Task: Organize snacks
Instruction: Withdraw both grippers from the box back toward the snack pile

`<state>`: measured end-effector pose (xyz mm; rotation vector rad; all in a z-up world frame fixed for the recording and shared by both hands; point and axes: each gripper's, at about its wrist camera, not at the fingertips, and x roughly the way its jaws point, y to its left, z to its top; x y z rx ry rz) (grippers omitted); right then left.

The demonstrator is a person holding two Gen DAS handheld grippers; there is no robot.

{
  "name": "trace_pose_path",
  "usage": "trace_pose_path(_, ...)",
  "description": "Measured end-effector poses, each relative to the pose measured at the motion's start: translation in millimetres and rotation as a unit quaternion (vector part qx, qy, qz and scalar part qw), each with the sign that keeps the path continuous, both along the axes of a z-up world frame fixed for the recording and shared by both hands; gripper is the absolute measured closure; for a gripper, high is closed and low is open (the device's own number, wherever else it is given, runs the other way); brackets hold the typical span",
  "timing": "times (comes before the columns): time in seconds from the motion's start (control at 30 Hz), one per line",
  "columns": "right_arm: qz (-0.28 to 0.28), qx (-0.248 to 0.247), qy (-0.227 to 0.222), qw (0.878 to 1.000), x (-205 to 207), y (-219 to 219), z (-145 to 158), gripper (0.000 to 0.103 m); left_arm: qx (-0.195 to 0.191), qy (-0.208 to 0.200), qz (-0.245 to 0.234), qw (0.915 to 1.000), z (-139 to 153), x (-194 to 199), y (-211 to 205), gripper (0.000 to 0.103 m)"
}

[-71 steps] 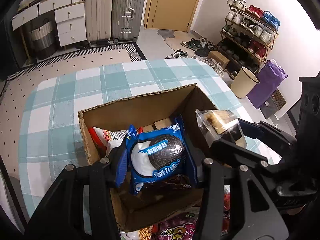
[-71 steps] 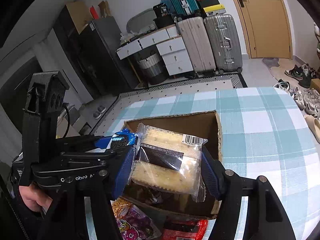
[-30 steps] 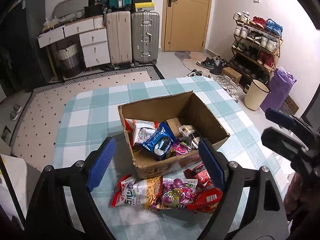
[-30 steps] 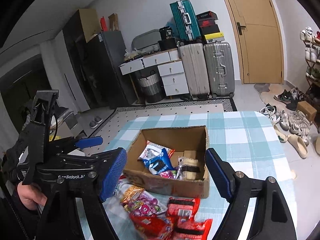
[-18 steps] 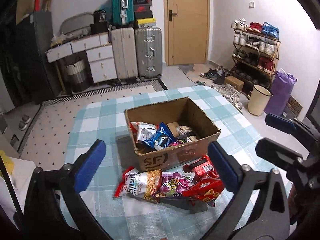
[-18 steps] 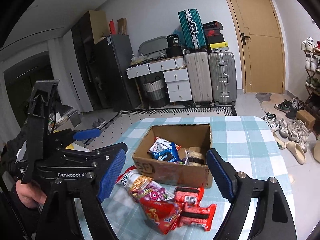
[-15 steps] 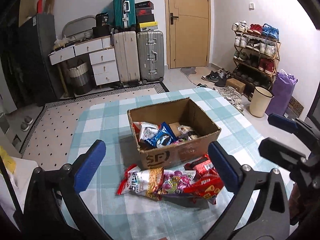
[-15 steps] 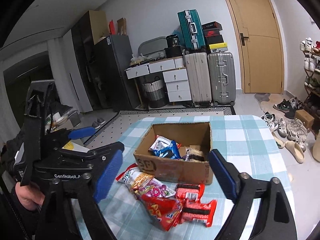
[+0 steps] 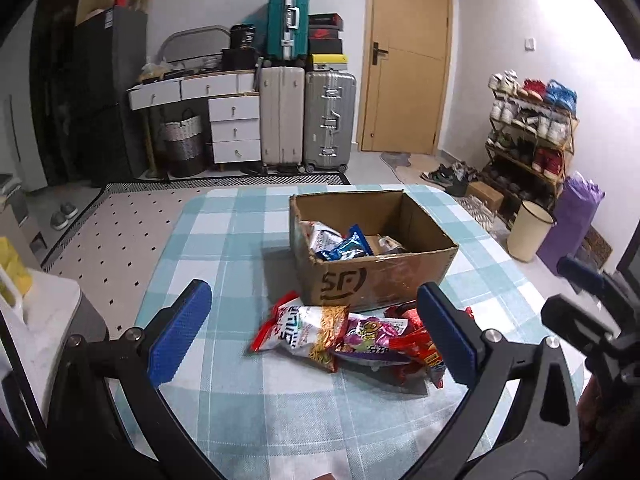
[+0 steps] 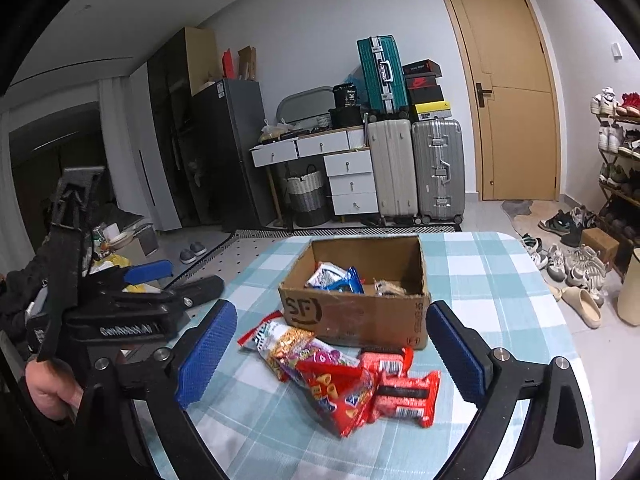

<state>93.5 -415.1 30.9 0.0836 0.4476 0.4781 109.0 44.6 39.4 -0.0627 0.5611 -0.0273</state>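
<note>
Between right tool (image 10: 326,354) blades, snack pile (image 10: 344,380), untouched

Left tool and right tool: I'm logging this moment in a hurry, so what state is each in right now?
Left tool: open, holding nothing.
Right tool: jaws opening, nothing between them.

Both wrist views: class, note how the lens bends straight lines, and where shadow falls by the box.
Left wrist view: the door frame leans, black corners vignette the image, and the box casts a soft shadow to its left on the cloth. Right wrist view: the door bows more strongly; the snacks are sharp.
</note>
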Motion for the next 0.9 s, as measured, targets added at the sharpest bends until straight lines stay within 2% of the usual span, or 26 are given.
trace_pose_path(0.33,-0.005,-0.001,0.031,1.0,6,7,-44,0.006,-0.023,0.019,0.026,0.9992,-49,-5,18,0.001)
trace_pose_path(0.57,0.001,-0.003,0.058,0.998,22,13,-70,0.006,-0.033,0.042,0.039,0.9978,-81,11,28,0.001)
trace_pose_path(0.7,0.007,0.002,0.079,0.997,35,18,-85,0.006,-0.025,0.047,0.047,0.9975,-98,20,29,0.001)
trace_pose_path(0.9,0.015,-0.001,0.105,0.994,54,22,-106,0.006,-0.048,0.062,0.048,0.9958,-117,34,38,0.001)
